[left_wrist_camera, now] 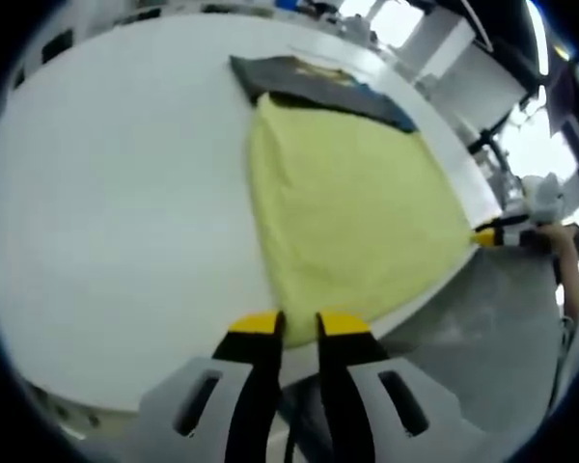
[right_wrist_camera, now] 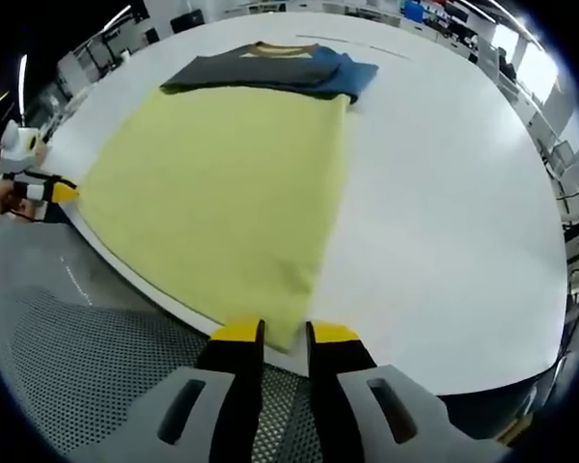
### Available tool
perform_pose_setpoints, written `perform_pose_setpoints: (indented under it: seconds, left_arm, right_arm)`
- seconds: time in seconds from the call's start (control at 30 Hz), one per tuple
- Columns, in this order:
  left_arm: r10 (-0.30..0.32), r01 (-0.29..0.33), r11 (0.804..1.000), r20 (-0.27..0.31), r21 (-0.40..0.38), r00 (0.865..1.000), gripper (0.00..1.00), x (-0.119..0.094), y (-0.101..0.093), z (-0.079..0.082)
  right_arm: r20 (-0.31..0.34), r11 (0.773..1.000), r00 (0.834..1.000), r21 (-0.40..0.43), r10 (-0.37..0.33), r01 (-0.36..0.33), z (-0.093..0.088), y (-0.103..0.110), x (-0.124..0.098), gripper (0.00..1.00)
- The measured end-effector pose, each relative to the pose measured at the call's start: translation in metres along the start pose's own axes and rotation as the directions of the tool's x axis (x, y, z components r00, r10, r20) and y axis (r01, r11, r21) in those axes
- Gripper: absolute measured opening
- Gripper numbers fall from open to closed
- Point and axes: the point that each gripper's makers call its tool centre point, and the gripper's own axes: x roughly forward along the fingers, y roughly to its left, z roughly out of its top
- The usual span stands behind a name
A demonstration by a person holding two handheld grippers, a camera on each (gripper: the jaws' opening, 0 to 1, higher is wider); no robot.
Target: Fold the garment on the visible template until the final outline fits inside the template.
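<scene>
A pale yellow garment (left_wrist_camera: pixel 357 207) (right_wrist_camera: pixel 222 183) lies spread flat on the white table (left_wrist_camera: pixel 116 212) (right_wrist_camera: pixel 444 222), its near edge along the table's front edge. My left gripper (left_wrist_camera: pixel 299 326) is closed to a narrow gap on one near corner; it also appears at the far left of the right gripper view (right_wrist_camera: pixel 56 190). My right gripper (right_wrist_camera: pixel 285 335) pinches the other near corner in the same way and appears as well at the right of the left gripper view (left_wrist_camera: pixel 492 234). A dark grey and blue cloth (left_wrist_camera: pixel 318 82) (right_wrist_camera: pixel 270 68) lies at the garment's far end, partly under it.
Grey floor (left_wrist_camera: pixel 502 328) (right_wrist_camera: pixel 77 347) lies below the table's front edge. A person's hand (left_wrist_camera: pixel 560 241) holds the right gripper. Desks and equipment stand beyond the table's far side (right_wrist_camera: pixel 444 14). Bare table surface stretches beside the garment.
</scene>
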Motion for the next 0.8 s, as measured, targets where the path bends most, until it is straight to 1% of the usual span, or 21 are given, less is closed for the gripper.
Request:
perform_pose_setpoints:
  seconds: [0.3, 0.43, 0.53, 0.8]
  left_arm:
    - [0.010, -0.010, 1.000, -0.014, 0.016, 1.000, 0.07, 0.0011, 0.0006, -0.0009]
    - [0.016, -0.015, 1.000, -0.018, 0.027, 1.000, 0.05, 0.0017, 0.0014, -0.0010]
    - [0.018, -0.018, 0.999, -0.020, 0.031, 1.000, 0.03, 0.0023, 0.0021, -0.0010]
    - [0.024, -0.023, 0.999, -0.026, 0.036, 0.999, 0.01, 0.0029, 0.0030, -0.0008]
  right_arm:
    - [0.000, 1.000, 1.000, 0.020, 0.000, 0.000, 0.0002, -0.0004, 0.0008, 0.11]
    - [0.002, 1.000, 1.000, 0.031, 0.004, -0.004, 0.0008, -0.0005, 0.0015, 0.11]
    - [0.005, 1.000, 1.000, 0.015, 0.011, -0.011, 0.0015, 0.0002, 0.0020, 0.10]
    - [0.004, 0.999, 0.999, 0.018, 0.032, -0.032, 0.0014, 0.0035, 0.0028, 0.06]
